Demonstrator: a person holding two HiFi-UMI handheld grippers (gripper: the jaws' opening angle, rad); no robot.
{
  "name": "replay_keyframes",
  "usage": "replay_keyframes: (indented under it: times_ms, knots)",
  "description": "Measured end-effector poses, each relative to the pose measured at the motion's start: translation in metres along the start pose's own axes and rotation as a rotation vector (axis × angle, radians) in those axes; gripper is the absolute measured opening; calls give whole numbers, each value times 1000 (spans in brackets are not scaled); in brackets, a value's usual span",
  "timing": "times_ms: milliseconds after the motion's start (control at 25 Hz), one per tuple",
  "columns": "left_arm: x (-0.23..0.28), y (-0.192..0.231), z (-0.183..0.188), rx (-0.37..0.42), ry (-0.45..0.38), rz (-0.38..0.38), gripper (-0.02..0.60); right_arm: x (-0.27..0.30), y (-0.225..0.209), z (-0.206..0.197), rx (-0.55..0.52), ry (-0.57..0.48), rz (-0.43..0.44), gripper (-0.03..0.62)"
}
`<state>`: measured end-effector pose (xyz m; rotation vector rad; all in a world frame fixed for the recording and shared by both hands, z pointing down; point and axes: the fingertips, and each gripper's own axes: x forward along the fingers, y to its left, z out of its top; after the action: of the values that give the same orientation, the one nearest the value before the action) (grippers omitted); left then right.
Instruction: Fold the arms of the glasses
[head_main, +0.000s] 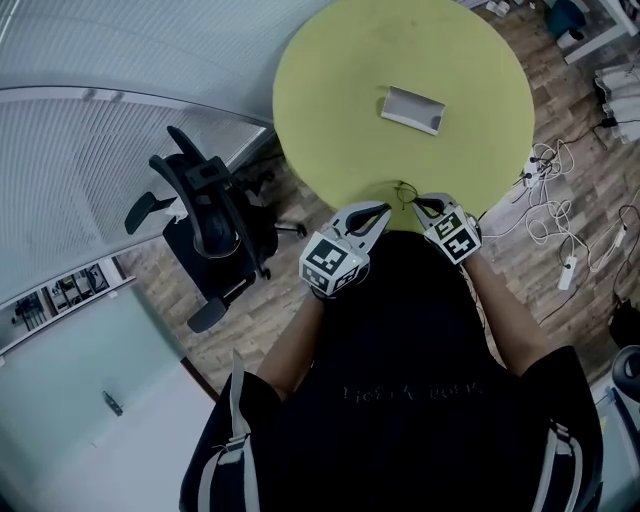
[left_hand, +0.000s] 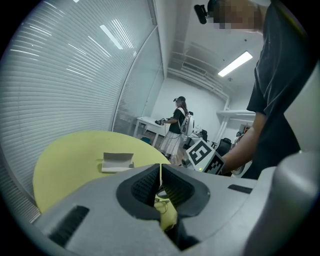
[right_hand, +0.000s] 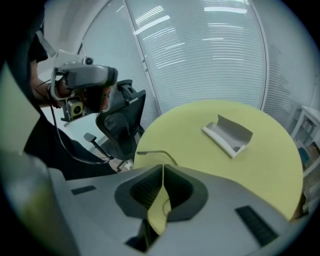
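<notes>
Thin wire glasses (head_main: 405, 191) hang over the near edge of the round yellow-green table (head_main: 330, 90), between my two grippers. My left gripper (head_main: 384, 211) comes in from the left and is shut on the glasses. In the left gripper view, part of the frame (left_hand: 160, 194) shows low in the gap behind the closed tips (left_hand: 160, 167). My right gripper (head_main: 420, 203) is shut on the other side. In the right gripper view, one glasses arm (right_hand: 155, 153) sticks out leftward past its closed tips (right_hand: 163, 167).
An open grey glasses case (head_main: 413, 108) lies at the table's middle, beyond both grippers (right_hand: 227, 133). A black office chair (head_main: 210, 215) stands left of the table. Cables and a power strip (head_main: 560, 215) lie on the wooden floor at right. A person (left_hand: 176, 125) stands far off.
</notes>
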<state>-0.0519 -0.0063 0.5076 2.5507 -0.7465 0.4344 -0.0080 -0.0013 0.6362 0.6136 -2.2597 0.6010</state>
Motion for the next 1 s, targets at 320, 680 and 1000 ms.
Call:
replay_keyframes:
  times_ms: [320, 680, 1000]
  knots:
    - [1, 6, 5, 14, -13, 0, 20, -23, 20, 14, -29, -6, 2, 33]
    - [-6, 16, 4, -1, -23, 28, 20, -21, 39, 20, -15, 4, 37, 34]
    - [-14, 18, -2, -17, -21, 50, 20, -12, 31, 28, -13, 39, -15, 35]
